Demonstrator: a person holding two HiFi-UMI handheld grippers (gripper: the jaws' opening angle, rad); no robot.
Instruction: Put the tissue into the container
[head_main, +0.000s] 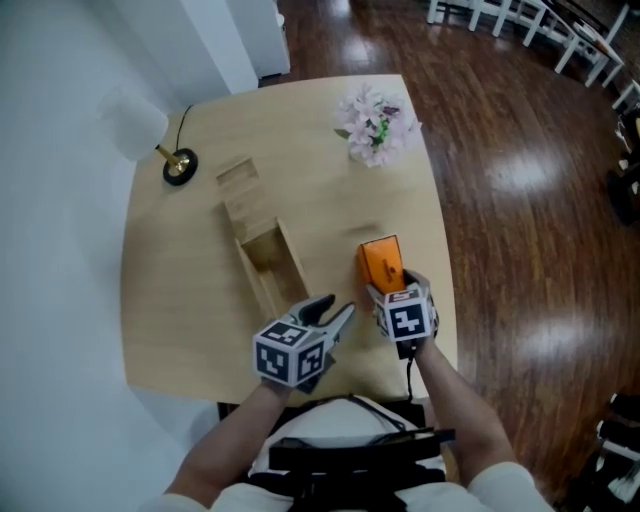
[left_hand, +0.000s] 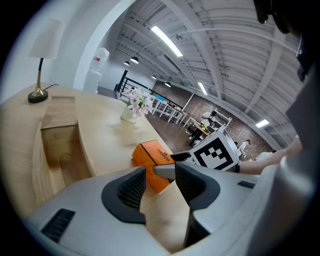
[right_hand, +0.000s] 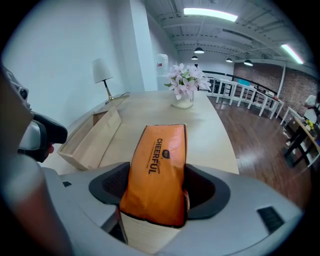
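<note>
The orange tissue pack (head_main: 380, 262) lies near the table's right front edge, long side pointing away from me. My right gripper (head_main: 388, 287) has its near end between the jaws. In the right gripper view the tissue pack (right_hand: 157, 170) fills the gap and both pads touch its sides, so the right gripper (right_hand: 157, 189) is shut on it. The wooden container (head_main: 297, 262) is a long open box left of the pack, its inside bare (left_hand: 57, 150). My left gripper (head_main: 335, 312) hovers open between container and pack. Nothing is between the left gripper's (left_hand: 161, 173) jaws; the tissue pack (left_hand: 152, 155) lies beyond them.
The round wooden table (head_main: 180, 300) carries a lamp (head_main: 178, 163) at the back left and a vase of pale flowers (head_main: 375, 125) at the back right. A flat wooden lid piece (head_main: 237, 172) lies at the container's far end. The table's right edge drops to dark floor (head_main: 520, 200).
</note>
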